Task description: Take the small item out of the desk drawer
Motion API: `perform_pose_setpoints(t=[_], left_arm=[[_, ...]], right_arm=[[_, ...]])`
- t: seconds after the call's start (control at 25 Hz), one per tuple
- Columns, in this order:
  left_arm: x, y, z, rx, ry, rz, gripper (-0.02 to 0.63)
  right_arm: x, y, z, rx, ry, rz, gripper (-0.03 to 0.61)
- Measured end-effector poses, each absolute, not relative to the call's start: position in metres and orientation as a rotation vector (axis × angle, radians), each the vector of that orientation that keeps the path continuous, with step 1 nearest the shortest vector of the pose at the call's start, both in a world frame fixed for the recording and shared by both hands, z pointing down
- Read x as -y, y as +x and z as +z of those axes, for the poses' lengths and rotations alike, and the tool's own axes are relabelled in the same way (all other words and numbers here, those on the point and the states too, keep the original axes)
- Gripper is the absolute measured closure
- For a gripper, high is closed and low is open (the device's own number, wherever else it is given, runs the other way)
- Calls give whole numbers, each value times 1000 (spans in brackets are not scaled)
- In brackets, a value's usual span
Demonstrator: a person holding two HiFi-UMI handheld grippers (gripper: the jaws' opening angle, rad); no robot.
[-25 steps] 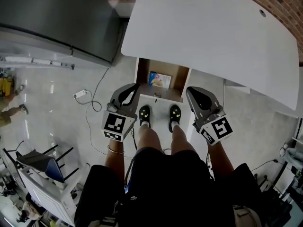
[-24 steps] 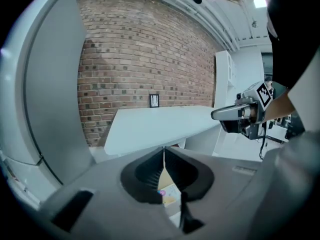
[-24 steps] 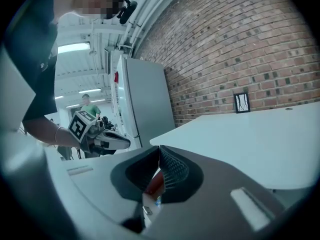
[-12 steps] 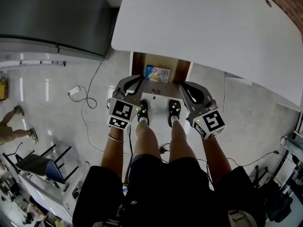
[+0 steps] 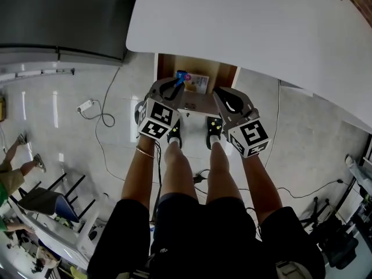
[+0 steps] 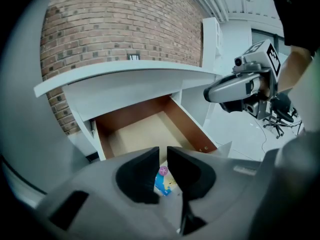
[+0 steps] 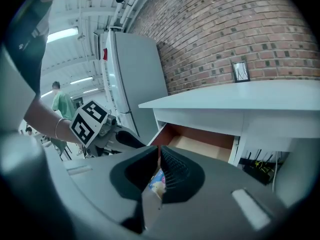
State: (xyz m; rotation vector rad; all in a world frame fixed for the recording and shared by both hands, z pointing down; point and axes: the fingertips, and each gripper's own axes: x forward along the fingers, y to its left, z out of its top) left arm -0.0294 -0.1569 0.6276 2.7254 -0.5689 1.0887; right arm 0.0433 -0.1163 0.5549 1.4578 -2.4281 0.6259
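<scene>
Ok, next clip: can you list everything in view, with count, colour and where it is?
desk: one, white top, across the upper frame
drawer: one, brown wood inside, pulled open under the desk
packet: one, blue and yellow, lying in the drawer
cabinet: one, grey, upper left
power strip: one, white, left of the drawer
cable: one, pale, running from the power strip
chair: one, black and blue, lower left
brick wall: one, reddish brown, behind the desk
shoes: two, black with yellow dots, below the drawer front
left gripper: one, grey, at the drawer front; fingers opening, gripping nothing
right gripper: one, grey, beside it; fingers opening, gripping nothing
</scene>
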Motion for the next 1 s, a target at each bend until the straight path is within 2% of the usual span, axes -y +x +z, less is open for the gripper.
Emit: perform_pose_setpoints(t=[0.6,1.0], left_arm=[[165,-12,705,427,2659,1377,538],[171,-3,744,281,2632,1567,474]], right_arm=[[119,46,596,2385,1442,696,537],[118,49,602,2370,1448,736,532]])
